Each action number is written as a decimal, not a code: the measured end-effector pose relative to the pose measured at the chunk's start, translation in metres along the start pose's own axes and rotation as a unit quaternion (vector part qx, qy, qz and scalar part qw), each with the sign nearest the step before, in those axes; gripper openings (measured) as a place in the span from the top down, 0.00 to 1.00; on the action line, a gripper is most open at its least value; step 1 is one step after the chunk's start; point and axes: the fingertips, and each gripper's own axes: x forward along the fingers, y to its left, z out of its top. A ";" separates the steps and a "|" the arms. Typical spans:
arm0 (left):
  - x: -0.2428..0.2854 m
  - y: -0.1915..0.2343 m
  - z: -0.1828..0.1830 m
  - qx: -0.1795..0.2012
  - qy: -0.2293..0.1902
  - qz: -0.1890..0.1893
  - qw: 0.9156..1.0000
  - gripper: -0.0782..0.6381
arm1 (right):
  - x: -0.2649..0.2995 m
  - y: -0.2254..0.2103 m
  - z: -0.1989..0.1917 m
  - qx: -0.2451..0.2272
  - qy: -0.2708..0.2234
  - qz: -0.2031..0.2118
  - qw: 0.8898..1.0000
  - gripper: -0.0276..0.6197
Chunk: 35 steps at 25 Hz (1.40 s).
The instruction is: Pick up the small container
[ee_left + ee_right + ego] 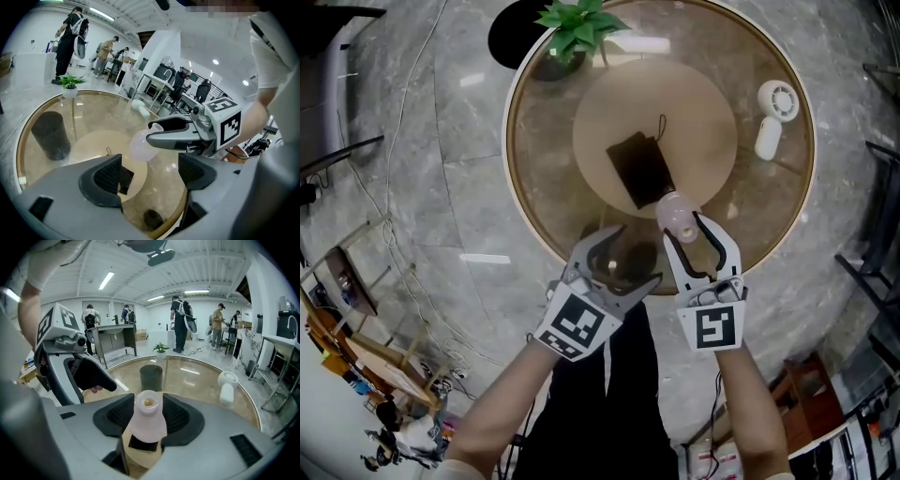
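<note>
Right gripper view: the right gripper is clamped on the small pale-pink, bottle-shaped plastic container, which is upright between both ribbed pads. Its open mouth shows a yellowish interior. A dark grey cylinder stands beyond it.

Left gripper view: the left gripper has its jaws wide apart with nothing between them. The same view shows the right gripper side-on, with its cube of black-and-white square markers.

Head view: the container is held at the jaw tips over the near side of the round glass-topped table. Only this view shows the flat black pouch whole, with its cord. A white handheld fan and a green potted plant are also on the table.
</note>
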 end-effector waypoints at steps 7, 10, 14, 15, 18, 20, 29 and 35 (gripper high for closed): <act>-0.004 0.006 -0.006 -0.004 -0.002 -0.003 1.000 0.34 | -0.002 -0.003 0.009 0.066 -0.032 -0.026 0.997 0.73; -0.006 0.009 -0.008 -0.012 -0.003 -0.005 1.000 0.34 | -0.001 -0.002 0.009 0.058 -0.025 -0.018 0.998 0.73; -0.006 0.009 -0.012 -0.054 -0.003 -0.017 0.998 0.34 | -0.002 -0.002 0.009 0.041 -0.013 -0.005 0.999 0.73; -0.006 0.009 -0.012 -0.068 -0.003 -0.022 0.997 0.34 | -0.003 -0.001 0.010 0.042 -0.012 -0.003 0.999 0.73; -0.007 0.011 -0.009 -0.102 -0.018 -0.033 0.994 0.34 | -0.006 0.000 0.014 0.059 -0.019 0.001 0.998 0.73; -0.009 0.015 -0.001 -0.142 -0.045 -0.043 0.988 0.36 | -0.008 -0.001 0.019 0.075 -0.027 0.003 0.997 0.73; -0.007 0.013 0.031 -0.349 -0.126 -0.167 0.913 0.36 | -0.026 -0.002 0.048 0.091 -0.045 0.019 0.995 0.73; 0.000 0.019 0.050 -0.455 -0.177 -0.216 0.845 0.30 | -0.037 0.005 0.055 0.091 -0.032 0.032 0.995 0.73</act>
